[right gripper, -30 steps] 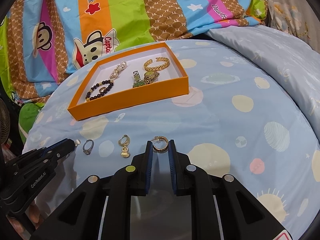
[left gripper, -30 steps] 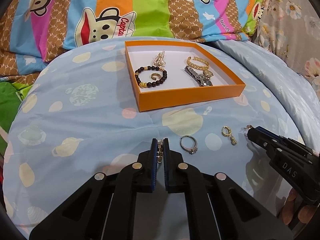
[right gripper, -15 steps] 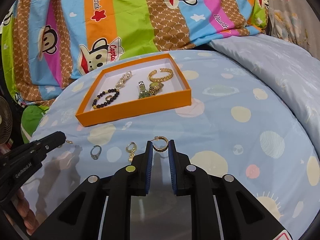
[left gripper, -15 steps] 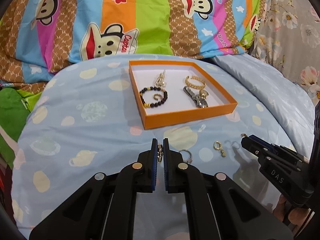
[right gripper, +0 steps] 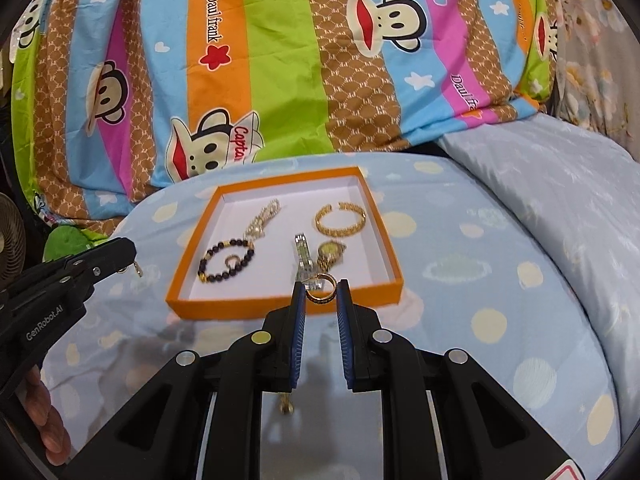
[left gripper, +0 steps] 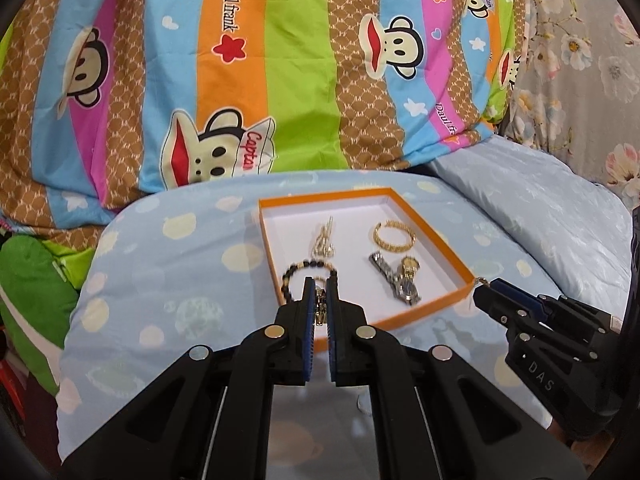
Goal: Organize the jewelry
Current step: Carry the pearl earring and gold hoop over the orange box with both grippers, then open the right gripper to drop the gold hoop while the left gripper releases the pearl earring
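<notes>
Gold hoop earring (right gripper: 320, 292) is pinched in the right tool (right gripper: 320, 294), held up just in front of the orange tray (right gripper: 280, 300). Left tool (left gripper: 319, 300) is clamped on a small gold dangly earring (left gripper: 319, 307), also off the bed (right gripper: 500, 280).

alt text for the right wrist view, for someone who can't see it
The right gripper pinches a gold hoop earring in front of an orange tray holding a dark bead bracelet, a gold bangle, a watch and a pale chain. At left, the left gripper dangles a small gold piece over the blue spotted bedding.
</notes>
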Tool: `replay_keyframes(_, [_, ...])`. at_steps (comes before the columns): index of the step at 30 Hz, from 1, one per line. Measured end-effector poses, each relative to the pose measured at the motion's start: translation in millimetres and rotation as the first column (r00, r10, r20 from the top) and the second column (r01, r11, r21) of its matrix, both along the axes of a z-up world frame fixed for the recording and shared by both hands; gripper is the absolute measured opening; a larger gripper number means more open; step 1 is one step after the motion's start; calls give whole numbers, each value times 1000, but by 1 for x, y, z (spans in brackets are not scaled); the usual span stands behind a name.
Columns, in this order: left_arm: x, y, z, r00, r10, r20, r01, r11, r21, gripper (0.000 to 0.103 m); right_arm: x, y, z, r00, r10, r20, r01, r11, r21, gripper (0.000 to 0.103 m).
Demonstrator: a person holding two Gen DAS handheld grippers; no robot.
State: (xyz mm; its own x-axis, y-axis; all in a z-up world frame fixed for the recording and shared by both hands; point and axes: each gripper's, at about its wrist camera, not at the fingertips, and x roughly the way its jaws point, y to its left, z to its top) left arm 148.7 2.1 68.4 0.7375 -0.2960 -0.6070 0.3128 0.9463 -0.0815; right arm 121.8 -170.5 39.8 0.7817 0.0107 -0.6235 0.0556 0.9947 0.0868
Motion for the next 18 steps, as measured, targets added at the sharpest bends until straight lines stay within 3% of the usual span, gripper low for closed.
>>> replay_keyframes(8, [44,-19,6,999,19,33,-18,1000,-18,4,46,-2,9,1000,12,28,-12,1000,11,15])
replay_keyframes(18, [100,-28,-20,998,59,-8,-59,998,-13,4,101,1,2,999,29,26,-30,999,23,15])
